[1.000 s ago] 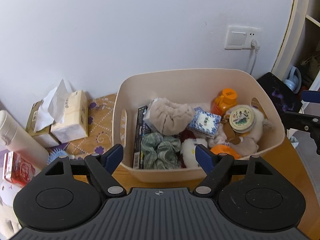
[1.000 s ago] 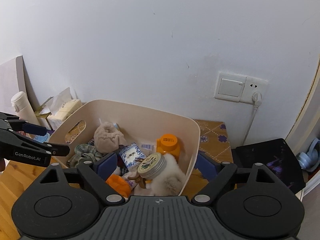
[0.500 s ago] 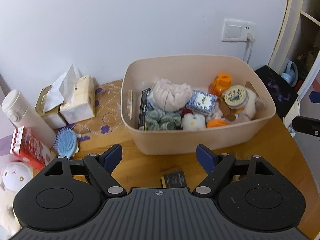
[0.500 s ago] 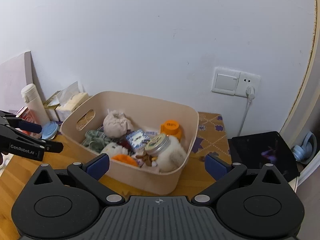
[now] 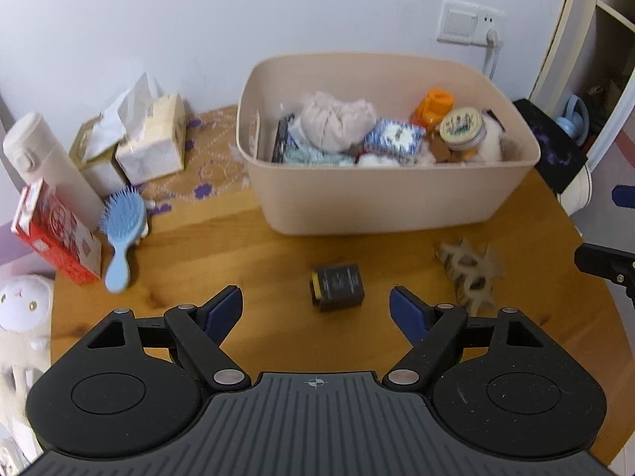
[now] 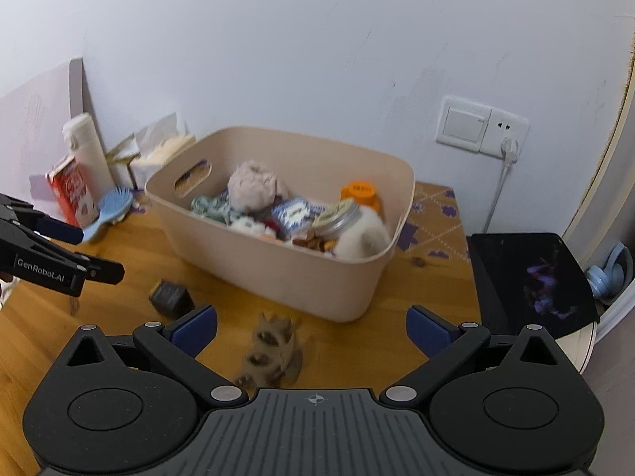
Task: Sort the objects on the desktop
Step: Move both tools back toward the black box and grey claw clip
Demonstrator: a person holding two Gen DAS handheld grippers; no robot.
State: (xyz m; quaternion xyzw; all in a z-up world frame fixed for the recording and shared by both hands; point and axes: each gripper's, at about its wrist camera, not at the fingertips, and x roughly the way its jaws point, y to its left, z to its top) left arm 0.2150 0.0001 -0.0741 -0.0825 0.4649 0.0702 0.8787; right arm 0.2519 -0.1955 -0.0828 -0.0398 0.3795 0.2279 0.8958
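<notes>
A beige basket (image 5: 381, 202) (image 6: 278, 273) stands on the wooden table, filled with cloth bundles, a blue patterned pack, an orange-capped bottle (image 5: 434, 105) and a round tin (image 5: 462, 123). In front of it lie a small dark box (image 5: 337, 287) (image 6: 170, 297) and a tan claw hair clip (image 5: 472, 273) (image 6: 270, 353). My left gripper (image 5: 315, 309) is open above the table, the dark box just ahead between its fingers' lines. My right gripper (image 6: 311, 327) is open wide, the hair clip below and between its fingers, untouched.
At the left stand a white bottle (image 5: 43, 158), tissue packs (image 5: 151, 139), a red carton (image 5: 51, 234), a blue hairbrush (image 5: 121, 230) and a plush toy (image 5: 20, 317). A dark tablet (image 6: 532, 281) sits at the table's right edge. A wall socket (image 6: 484, 127) is behind.
Both grippers have pulled back from over the basket toward the table's front and sunk a little. The dark box and the hair clip have come into view. The right jaws stand wider.
</notes>
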